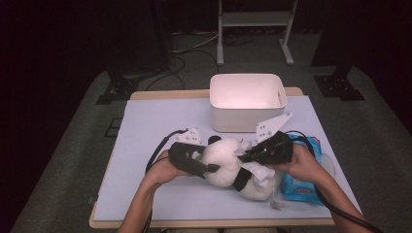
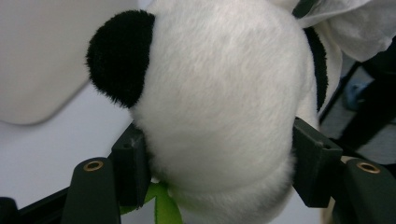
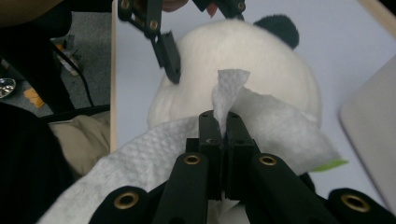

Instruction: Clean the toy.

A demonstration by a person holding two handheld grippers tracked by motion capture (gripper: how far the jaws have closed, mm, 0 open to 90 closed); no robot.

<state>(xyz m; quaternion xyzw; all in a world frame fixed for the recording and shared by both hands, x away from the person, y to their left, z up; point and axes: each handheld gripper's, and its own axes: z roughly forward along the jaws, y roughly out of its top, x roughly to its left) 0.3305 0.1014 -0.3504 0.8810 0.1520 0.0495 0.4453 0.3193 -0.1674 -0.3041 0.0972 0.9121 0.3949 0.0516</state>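
white wipe (image 3: 261, 126) pinched in right tool (image 3: 226, 126) over panda (image 3: 261, 65).

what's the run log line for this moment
left gripper shut on panda plush head | right gripper shut on wet wipe | wipe on plush

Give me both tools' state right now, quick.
Left tool: closed on the panda toy's head.
Right tool: shut, pinching a white wipe against the panda.
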